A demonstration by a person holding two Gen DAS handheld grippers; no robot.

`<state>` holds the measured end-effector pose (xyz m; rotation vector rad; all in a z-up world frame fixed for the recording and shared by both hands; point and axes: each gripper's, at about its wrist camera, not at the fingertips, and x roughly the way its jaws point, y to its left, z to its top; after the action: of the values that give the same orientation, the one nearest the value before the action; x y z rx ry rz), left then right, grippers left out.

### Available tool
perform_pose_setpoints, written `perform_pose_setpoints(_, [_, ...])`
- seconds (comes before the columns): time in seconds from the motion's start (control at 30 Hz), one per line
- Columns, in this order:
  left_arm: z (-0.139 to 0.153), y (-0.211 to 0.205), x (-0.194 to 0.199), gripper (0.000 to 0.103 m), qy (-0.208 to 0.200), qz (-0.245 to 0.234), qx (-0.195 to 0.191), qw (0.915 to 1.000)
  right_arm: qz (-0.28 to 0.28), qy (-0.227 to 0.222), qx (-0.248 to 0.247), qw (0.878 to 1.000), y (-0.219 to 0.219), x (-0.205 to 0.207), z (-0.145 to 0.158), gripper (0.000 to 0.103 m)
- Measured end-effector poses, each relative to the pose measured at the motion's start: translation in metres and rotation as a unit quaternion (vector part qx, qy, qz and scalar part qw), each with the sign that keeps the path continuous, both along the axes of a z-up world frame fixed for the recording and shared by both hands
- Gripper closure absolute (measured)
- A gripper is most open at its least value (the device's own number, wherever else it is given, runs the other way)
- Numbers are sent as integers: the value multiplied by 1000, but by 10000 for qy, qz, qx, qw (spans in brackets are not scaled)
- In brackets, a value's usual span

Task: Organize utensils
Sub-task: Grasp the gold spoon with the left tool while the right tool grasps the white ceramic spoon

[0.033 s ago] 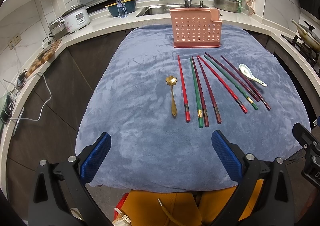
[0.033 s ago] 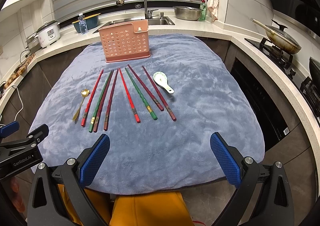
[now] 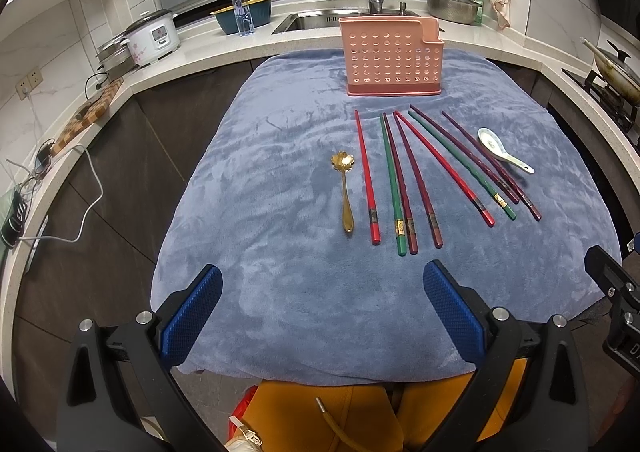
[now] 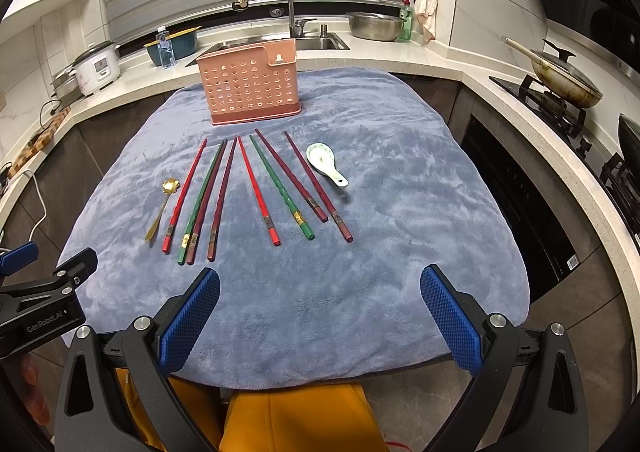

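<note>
Left gripper (image 3: 322, 300) spread, well short of chopsticks (image 3: 404, 179).

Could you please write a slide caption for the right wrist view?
Open right gripper faces eight chopsticks, two spoons and a pink holder on blue cloth.

Pink caddy (image 3: 391, 59) interior hidden, chopstick (image 3: 401, 228) band markings too small
</note>
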<state>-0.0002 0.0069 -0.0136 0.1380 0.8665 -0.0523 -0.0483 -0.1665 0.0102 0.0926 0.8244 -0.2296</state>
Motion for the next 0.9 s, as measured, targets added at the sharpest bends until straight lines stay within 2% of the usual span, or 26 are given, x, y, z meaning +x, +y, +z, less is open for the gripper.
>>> perform_pose_setpoints(0.3, [1, -1, 8, 7, 146, 72, -106, 9998, -23, 42, 71, 10000, -3, 3, -9, 7])
perform_pose_setpoints(0.5, [-13, 23, 39, 7, 479, 302, -669, 9962, -203, 116, 189, 9995, -20, 15, -19, 7])
perform_pose_setpoints(0.63, [-33, 34, 64, 7, 792, 463, -957, 9912, -302, 186, 268, 9990, -32, 27, -28, 7])
perform_pose_setpoints(0.77, [-57, 32, 89, 18, 1121, 455, -1120, 9863, -336, 231, 349, 9986, -44, 46, -35, 7])
perform_pose_setpoints(0.9, [-76, 22, 110, 35, 1286, 302, -1044, 9857, -276, 172, 394, 9987, -51, 70, -38, 7])
